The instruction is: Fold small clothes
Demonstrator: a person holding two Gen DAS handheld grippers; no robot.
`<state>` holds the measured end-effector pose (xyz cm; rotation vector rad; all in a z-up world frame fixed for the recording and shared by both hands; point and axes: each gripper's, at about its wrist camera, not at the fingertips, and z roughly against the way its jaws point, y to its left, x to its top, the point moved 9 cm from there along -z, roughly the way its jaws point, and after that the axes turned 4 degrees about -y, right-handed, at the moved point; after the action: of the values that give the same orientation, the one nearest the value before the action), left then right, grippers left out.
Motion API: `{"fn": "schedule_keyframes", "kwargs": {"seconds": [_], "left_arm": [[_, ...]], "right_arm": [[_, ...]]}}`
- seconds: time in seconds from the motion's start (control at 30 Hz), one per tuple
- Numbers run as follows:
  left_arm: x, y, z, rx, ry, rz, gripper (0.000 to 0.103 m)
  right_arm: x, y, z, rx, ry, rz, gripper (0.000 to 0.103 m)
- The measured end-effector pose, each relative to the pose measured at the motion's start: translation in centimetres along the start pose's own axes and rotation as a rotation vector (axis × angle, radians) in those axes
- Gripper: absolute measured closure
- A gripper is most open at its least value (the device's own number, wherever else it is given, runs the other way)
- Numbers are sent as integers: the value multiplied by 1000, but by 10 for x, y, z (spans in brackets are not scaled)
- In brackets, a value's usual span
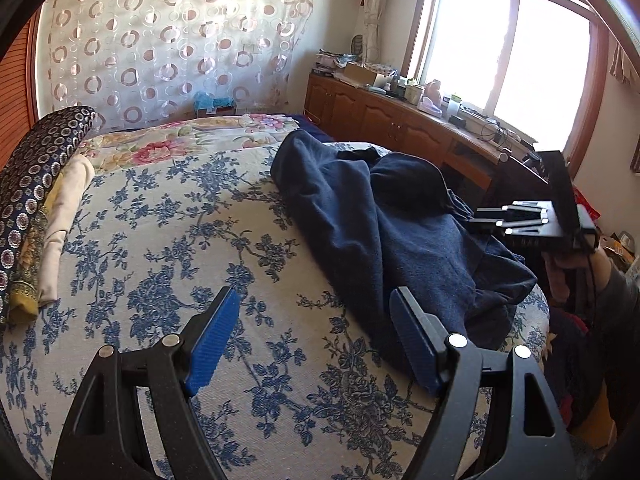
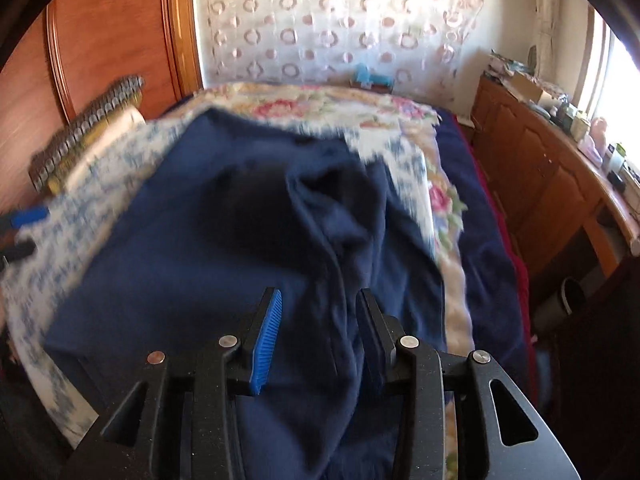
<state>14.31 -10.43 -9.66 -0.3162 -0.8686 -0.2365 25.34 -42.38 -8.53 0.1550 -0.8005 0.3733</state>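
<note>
A navy blue garment (image 1: pixel 360 216) lies crumpled along the right side of the bed (image 1: pixel 160 240), which has a blue-flowered sheet. My left gripper (image 1: pixel 315 292) hangs open over the sheet at the garment's near left edge, nothing between its blue pads (image 1: pixel 212 340). In the right wrist view, which is blurred, the same garment (image 2: pixel 192 248) spreads wide. My right gripper (image 2: pixel 319 296) stands part open low over it. A raised fold of the cloth runs between its fingers, and the pads do not press on it. The right gripper (image 1: pixel 516 220) also shows at the garment's far right edge.
A stack of folded patterned cloths (image 1: pixel 32 208) lies at the bed's left edge, and a pink-flowered quilt (image 1: pixel 180 140) at the far end. A wooden cabinet (image 1: pixel 380 112) with clutter stands under the window (image 1: pixel 520 60). A person's sleeve (image 1: pixel 618 296) is at the right.
</note>
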Motion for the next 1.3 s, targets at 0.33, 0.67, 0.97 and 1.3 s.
{"fn": "schedule_keyframes", "kwargs": {"seconds": [0.33,0.67,0.97,1.3], "left_arm": [[-5,-15,-11,-17,31,-20,25],[-7,-25,-12,-30,40,-33,25],[-6,-32,-16,-48,40,-39,25],[8,-27,-26,-24,23,-49,25]], "right_arm": [[-7,2,22,5,-108,-21,99],[-25,0,93,-12,-254,-72,99],[-73,-7,114,-34,-183,-87,99],[-76,-14,85,-47,-129,-111,75]]}}
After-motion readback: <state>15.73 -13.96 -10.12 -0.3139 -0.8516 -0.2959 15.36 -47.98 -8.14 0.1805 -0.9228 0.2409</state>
